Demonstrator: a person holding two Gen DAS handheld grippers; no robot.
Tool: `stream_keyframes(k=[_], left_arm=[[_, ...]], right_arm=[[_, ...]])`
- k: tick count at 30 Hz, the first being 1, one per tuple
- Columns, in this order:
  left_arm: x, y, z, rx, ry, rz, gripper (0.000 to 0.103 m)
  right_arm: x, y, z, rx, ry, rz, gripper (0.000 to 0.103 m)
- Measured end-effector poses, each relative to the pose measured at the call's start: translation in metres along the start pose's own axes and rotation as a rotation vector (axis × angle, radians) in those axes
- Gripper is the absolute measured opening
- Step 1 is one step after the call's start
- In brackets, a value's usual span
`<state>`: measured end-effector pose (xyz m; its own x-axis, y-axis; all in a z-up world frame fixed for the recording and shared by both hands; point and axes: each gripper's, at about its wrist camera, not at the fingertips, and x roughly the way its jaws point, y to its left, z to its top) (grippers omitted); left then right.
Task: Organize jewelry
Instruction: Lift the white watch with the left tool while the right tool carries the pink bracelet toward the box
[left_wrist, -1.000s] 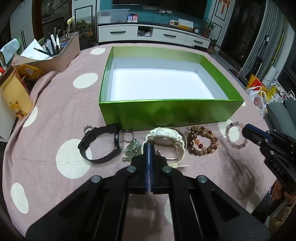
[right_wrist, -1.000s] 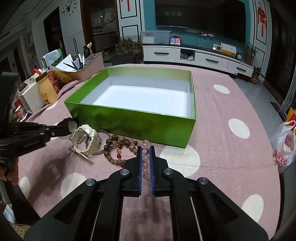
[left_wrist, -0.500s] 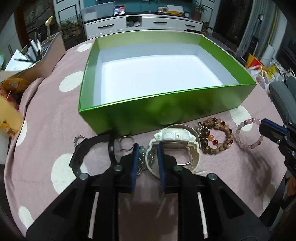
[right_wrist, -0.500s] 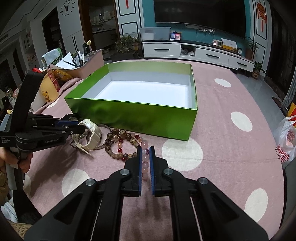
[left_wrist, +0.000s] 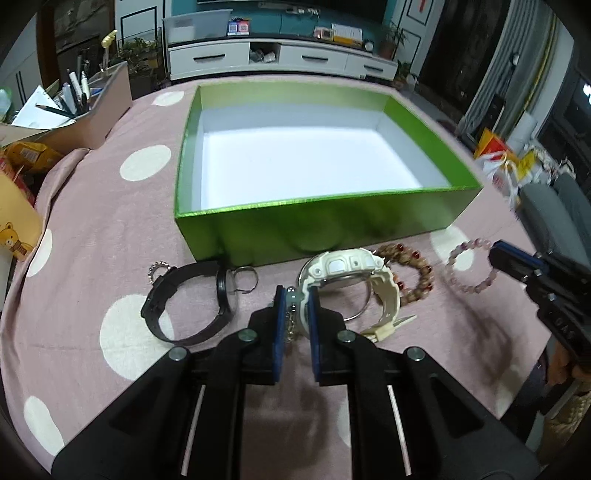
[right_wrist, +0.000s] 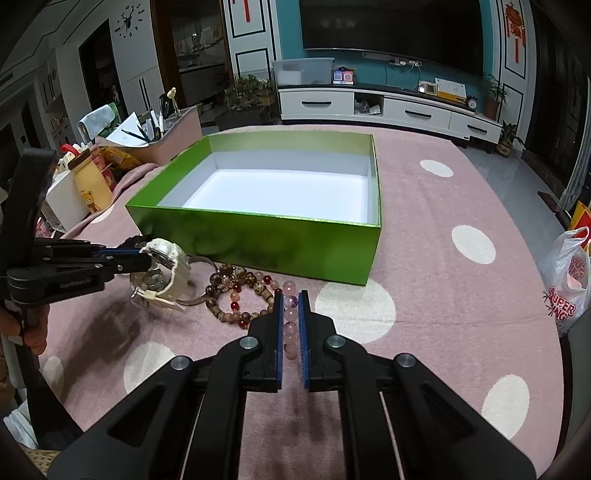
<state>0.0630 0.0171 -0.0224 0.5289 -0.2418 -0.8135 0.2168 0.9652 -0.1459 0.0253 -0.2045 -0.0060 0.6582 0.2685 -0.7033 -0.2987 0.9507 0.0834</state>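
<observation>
On the pink, white-dotted tablecloth (left_wrist: 92, 221) we have an open green cardboard box with a white inside (left_wrist: 306, 162), and the jewelry lies in a row along its near wall. Our left gripper (left_wrist: 295, 295) is closing its jaws around the strap of the cream plastic wristwatch (left_wrist: 351, 273), with a pale green bead charm (left_wrist: 293, 295) between the blue pads too. Left of it lie a black strap watch (left_wrist: 184, 302), a thin metal ring (left_wrist: 245, 278) and a small beaded ring (left_wrist: 157, 267). Right of the cream watch rests a brown and red bead bracelet (right_wrist: 236, 291). Our right gripper (right_wrist: 290, 299) is clenched on the pink round-bead bracelet (right_wrist: 290, 317), which lies on the cloth just in front of the box's near corner.
</observation>
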Motion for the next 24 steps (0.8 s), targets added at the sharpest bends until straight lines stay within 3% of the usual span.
stream_keyframes(k=[7,15,21,24], left_arm=[[-0.029,0.0,0.013,-0.019,-0.07,0.006,0.011],[-0.045,0.005,0.025,-0.034,-0.093,-0.035,0.011],[-0.022,0.017,0.016,-0.083,-0.013,-0.037,0.011],[-0.006,0.018,0.005,-0.073,0.024,-0.001,0.012]], right_arm=[[-0.012,0.003,0.007,-0.017,-0.033,0.007,0.007],[-0.024,0.006,0.023,-0.034,-0.084,0.012,0.007],[-0.018,0.006,0.019,-0.021,-0.065,0.024,0.007],[-0.014,0.003,0.015,-0.012,-0.049,0.026,0.007]])
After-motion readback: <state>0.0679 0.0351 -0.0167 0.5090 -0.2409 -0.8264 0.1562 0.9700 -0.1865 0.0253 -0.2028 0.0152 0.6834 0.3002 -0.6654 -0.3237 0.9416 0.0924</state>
